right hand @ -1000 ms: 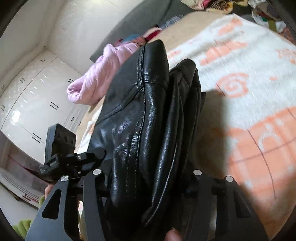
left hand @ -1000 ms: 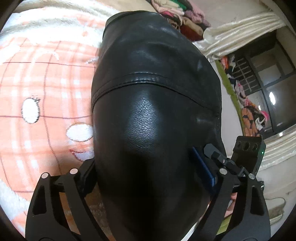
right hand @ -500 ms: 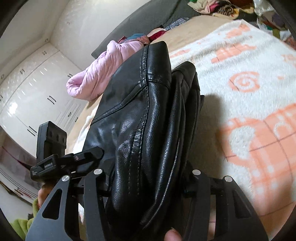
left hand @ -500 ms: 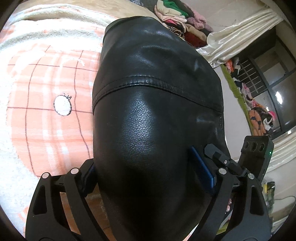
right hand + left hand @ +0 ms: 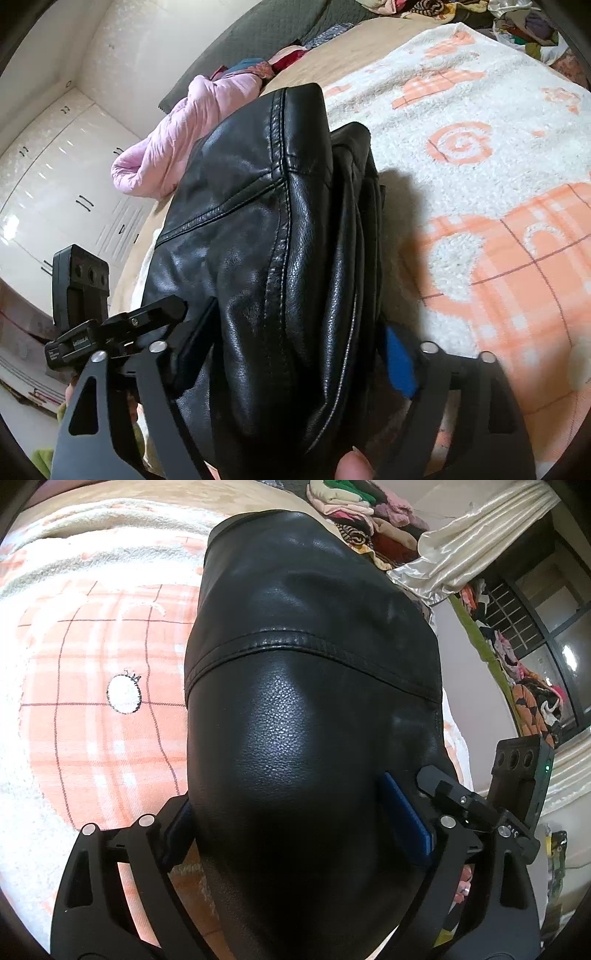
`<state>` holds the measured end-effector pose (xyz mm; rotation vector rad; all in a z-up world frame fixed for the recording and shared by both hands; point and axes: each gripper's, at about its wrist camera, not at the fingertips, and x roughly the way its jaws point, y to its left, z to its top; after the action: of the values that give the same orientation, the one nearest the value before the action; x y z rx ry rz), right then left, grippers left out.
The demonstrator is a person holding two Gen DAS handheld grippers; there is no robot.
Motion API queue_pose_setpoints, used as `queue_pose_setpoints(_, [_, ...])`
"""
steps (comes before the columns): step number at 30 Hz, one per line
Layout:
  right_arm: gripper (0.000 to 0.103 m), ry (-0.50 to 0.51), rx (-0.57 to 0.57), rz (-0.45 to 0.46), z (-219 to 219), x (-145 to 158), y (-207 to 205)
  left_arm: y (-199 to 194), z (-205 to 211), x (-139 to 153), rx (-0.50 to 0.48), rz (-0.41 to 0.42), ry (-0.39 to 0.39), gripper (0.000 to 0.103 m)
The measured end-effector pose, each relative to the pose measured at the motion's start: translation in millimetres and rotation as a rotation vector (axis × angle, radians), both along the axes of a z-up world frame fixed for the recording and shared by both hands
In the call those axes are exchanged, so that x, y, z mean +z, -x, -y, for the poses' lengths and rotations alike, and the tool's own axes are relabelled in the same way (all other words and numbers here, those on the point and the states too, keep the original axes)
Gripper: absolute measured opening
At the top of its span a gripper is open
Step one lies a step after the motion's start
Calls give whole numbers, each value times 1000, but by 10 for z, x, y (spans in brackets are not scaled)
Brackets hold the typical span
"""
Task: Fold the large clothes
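Right gripper (image 5: 291, 354) opening around folded black jacket (image 5: 266, 236); left gripper (image 5: 295, 830) wide, jacket (image 5: 306, 701) between. Could slump and unfold onto blanket (image 5: 480, 155).

1. The left gripper (image 5: 295, 823) has two matte black plastic fingers with triangular cut-outs and silver round screw heads along their tops, low in the frame.
2. Its pads (image 5: 406, 819) are blue.
3. At lower right of that view stands a black block with three round holes and a small green light.
4. The right gripper (image 5: 295, 350) is built alike, with a blue pad (image 5: 399, 362).
5. A fingertip (image 5: 354, 466) shows at the bottom edge.
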<state>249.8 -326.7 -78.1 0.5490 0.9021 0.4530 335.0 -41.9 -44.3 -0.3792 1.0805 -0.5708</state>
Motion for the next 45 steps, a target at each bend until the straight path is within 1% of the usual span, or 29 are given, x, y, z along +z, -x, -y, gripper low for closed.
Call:
queue_pose_setpoints(2, [84,3,-6,-3,1,5,4,2,9,2,-2,0,-3,84])
queue_pose_setpoints(5, [85,24,-12,6,2,33,37,3,19,13,1,0,-7,85])
queue_pose_setpoints(6, [87,27,-15,10,2,45,47,7,16,20,4,0,-7,86])
queue_pose_setpoints(8, [88,30,-23,21,17,78,74,19,-3,30,8,0,-10,88])
queue_pose_setpoints(9, [90,30,-33,29,34,103,93,40,-19,38,10,4,-14,92])
queue_pose_setpoints(11, [92,32,-48,40,63,131,119,82,-51,81,13,22,-32,92])
queue_pose_setpoints(13, [93,68,-70,60,80,187,174,126,-77,125,13,32,-37,92])
queue_pose_setpoints(16, [95,127,-97,103,68,282,282,201,-130,202,12,68,-57,93])
queue_pose_setpoints(19, [97,153,-127,156,68,400,422,268,-178,283,16,95,-71,93])
queue_pose_setpoints(25, [98,212,-181,269,14,669,728,482,-309,472,21,151,-61,93])
queue_pose_setpoints(28, [98,221,-198,319,-37,747,887,614,-326,559,10,184,-63,93])
queue_pose_setpoints(32, [98,213,-200,352,-102,755,1111,813,-326,620,7,232,-103,93])
queue_pose_setpoints(38, [99,253,-214,398,-249,694,1524,1170,-369,631,31,310,-119,94])
queue_pose_setpoints(40, [99,296,-222,409,-305,657,1639,1265,-404,600,41,322,-121,94])
queue_pose_setpoints(41, [99,345,-221,418,-364,630,1716,1321,-424,577,50,329,-116,94])
queue_pose_setpoints(43, [99,409,-220,425,-453,569,1818,1410,-452,522,52,336,-114,94])
queue_pose_setpoints(45, [99,429,-215,422,-507,524,1901,1471,-445,496,50,339,-122,94])
